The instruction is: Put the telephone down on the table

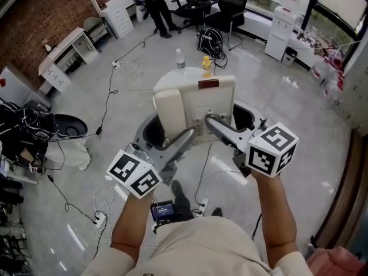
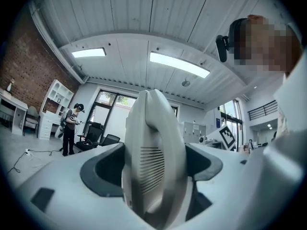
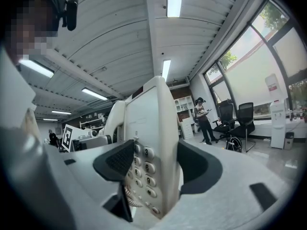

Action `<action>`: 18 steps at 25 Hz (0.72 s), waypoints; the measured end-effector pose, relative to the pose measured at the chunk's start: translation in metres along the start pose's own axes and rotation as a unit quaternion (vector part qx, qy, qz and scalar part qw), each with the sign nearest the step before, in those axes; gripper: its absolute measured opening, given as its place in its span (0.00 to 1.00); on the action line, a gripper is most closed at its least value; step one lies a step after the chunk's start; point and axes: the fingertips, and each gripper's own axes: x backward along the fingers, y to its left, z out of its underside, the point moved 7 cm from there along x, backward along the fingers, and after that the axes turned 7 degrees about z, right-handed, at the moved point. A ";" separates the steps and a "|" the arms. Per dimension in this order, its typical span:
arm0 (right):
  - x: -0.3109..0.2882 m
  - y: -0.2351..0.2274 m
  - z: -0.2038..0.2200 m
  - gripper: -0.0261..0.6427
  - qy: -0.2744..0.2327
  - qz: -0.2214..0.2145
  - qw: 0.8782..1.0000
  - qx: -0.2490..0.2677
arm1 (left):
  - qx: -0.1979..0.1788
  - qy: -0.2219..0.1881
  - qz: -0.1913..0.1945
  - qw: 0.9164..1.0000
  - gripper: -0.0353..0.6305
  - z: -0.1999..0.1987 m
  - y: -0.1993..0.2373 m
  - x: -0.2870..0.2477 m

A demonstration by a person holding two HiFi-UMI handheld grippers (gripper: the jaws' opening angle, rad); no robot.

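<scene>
Bright, even light with soft shadows. In the head view daylight comes from windows [image 1: 339, 10] at one o'clock and glares off the glossy floor [image 1: 115, 85]. Both gripper views bend straight lines and go black at the corners. The ceiling lights [image 2: 180, 64] blow out white, and the close telephone [image 2: 156, 162] looks soft.

Beige shirt [image 1: 207, 243]; grey left gripper [image 1: 191, 133], right gripper [image 1: 210, 120]; black-and-white marker cubes [image 1: 133, 173] [image 1: 271, 149].
</scene>
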 end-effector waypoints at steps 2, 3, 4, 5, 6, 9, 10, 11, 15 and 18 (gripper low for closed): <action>-0.019 -0.005 -0.003 0.44 -0.001 0.014 1.000 0.000 | 0.004 -0.001 0.013 1.000 0.62 -0.002 0.023 -0.006; -0.028 -0.008 -0.005 0.44 -0.002 0.020 1.000 -0.001 | 0.004 -0.002 0.020 1.000 0.62 -0.004 0.035 -0.009; -0.038 -0.010 -0.008 0.44 -0.004 0.025 1.000 -0.003 | 0.005 -0.002 0.026 1.000 0.62 -0.007 0.047 -0.012; -0.048 -0.012 -0.010 0.44 -0.005 0.030 1.000 -0.004 | 0.005 -0.002 0.032 0.999 0.62 -0.009 0.059 -0.015; -0.060 -0.014 -0.012 0.44 -0.006 0.035 0.999 -0.005 | 0.006 -0.002 0.037 0.999 0.62 -0.012 0.073 -0.017; -0.097 -0.018 -0.017 0.44 -0.007 0.049 0.999 -0.010 | 0.008 0.002 0.050 0.999 0.62 -0.019 0.114 -0.020; -0.109 -0.019 -0.018 0.44 -0.007 0.053 0.999 -0.012 | 0.009 0.003 0.054 0.999 0.62 -0.021 0.127 -0.021; -0.120 -0.020 -0.019 0.44 -0.007 0.056 0.998 -0.014 | 0.011 0.004 0.057 0.998 0.62 -0.023 0.139 -0.022; -0.161 -0.023 -0.026 0.44 -0.004 0.067 0.998 -0.014 | 0.016 0.005 0.067 0.998 0.62 -0.030 0.183 -0.024; -0.188 -0.023 -0.030 0.44 -0.002 0.074 0.997 -0.013 | 0.019 0.004 0.072 0.997 0.62 -0.036 0.211 -0.023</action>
